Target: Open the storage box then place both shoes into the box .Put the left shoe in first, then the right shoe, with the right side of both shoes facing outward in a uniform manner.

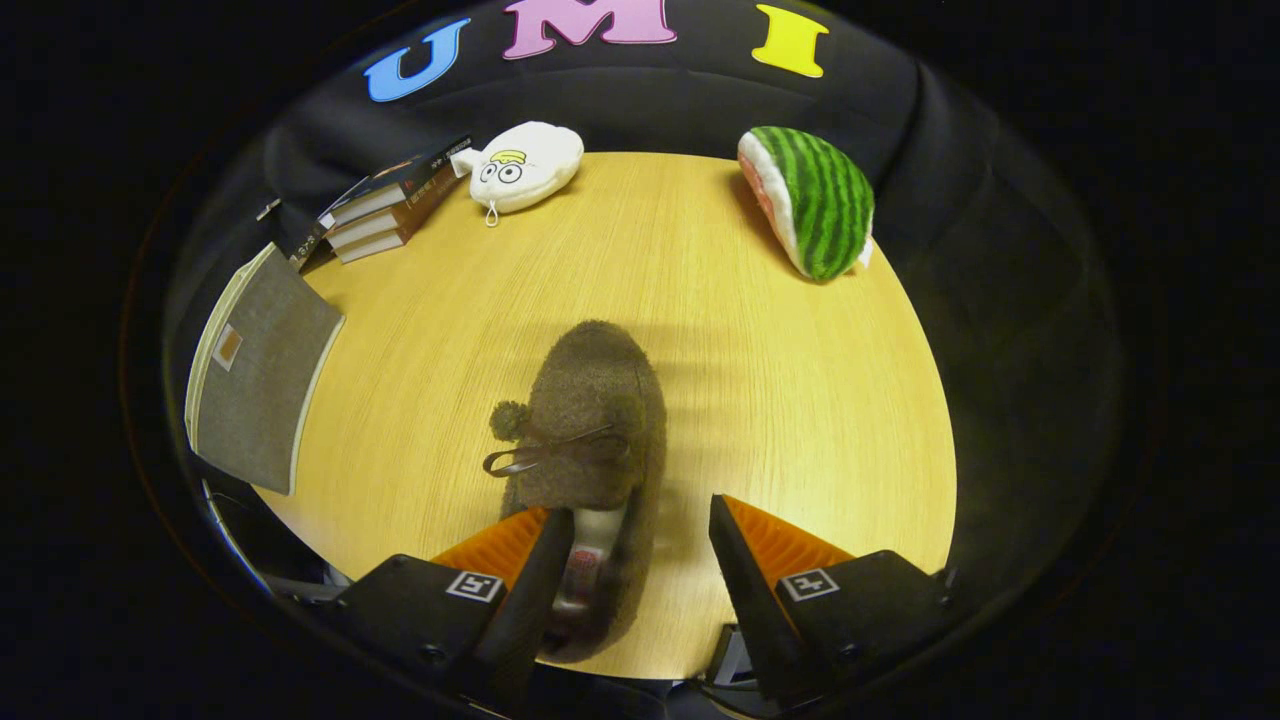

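A fuzzy brown shoe (592, 400) with a pompom and a thin bow lies on the round wooden table (760, 380), toe pointing away from me. Its heel end and pale insole sit between my fingers, close to the left finger (535, 560); the right finger stands apart from it. My gripper (640, 530) is open and low over the shoe's heel. A grey flat box or lid (255, 385) rests at the table's left edge.
A stack of books (385, 200) lies at the back left. A white plush toy (525, 165) sits beside the books. A watermelon-slice plush (815, 200) is at the back right. Bare tabletop stretches ahead and to the right of the shoe.
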Demonstrator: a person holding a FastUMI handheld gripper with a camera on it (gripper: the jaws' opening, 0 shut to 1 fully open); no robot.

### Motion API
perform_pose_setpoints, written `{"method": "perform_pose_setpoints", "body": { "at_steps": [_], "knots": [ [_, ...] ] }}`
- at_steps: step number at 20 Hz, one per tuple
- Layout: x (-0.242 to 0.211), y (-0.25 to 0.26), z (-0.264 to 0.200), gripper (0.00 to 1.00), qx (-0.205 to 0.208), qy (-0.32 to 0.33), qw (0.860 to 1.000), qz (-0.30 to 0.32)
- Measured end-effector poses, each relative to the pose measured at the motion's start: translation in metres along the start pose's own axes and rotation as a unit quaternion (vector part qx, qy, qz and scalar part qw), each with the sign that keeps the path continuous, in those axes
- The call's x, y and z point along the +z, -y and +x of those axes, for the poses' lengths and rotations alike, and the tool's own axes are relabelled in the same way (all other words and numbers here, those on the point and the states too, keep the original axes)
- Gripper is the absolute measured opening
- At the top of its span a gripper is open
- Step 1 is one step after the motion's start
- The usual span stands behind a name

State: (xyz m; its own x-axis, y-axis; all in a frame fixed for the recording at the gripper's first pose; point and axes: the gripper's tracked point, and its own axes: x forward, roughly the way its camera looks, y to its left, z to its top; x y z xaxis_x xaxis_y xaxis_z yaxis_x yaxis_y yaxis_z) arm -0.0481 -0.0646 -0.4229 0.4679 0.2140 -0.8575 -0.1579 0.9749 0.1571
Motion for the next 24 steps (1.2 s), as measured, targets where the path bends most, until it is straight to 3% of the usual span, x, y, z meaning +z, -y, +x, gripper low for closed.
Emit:
{"method": "perform_pose_setpoints", "body": {
  "at_steps": [4,6,7,9,18,24],
  "knots": [
    [0.005,-0.003,0.015,0.64,0.005,0.005,1.0,-0.023],
    [0.005,0.0,0.018,0.46,-0.01,0.007,0.999,-0.032],
    [0.007,0.003,0.017,0.23,-0.022,0.012,0.999,-0.034],
    [0.012,0.001,0.009,0.1,-0.028,0.024,0.999,-0.021],
    [0.047,-0.038,-0.065,0.1,-0.03,0.056,0.997,0.039],
    [0.102,-0.119,-0.124,0.1,0.003,0.09,0.995,0.046]
  ]
}}
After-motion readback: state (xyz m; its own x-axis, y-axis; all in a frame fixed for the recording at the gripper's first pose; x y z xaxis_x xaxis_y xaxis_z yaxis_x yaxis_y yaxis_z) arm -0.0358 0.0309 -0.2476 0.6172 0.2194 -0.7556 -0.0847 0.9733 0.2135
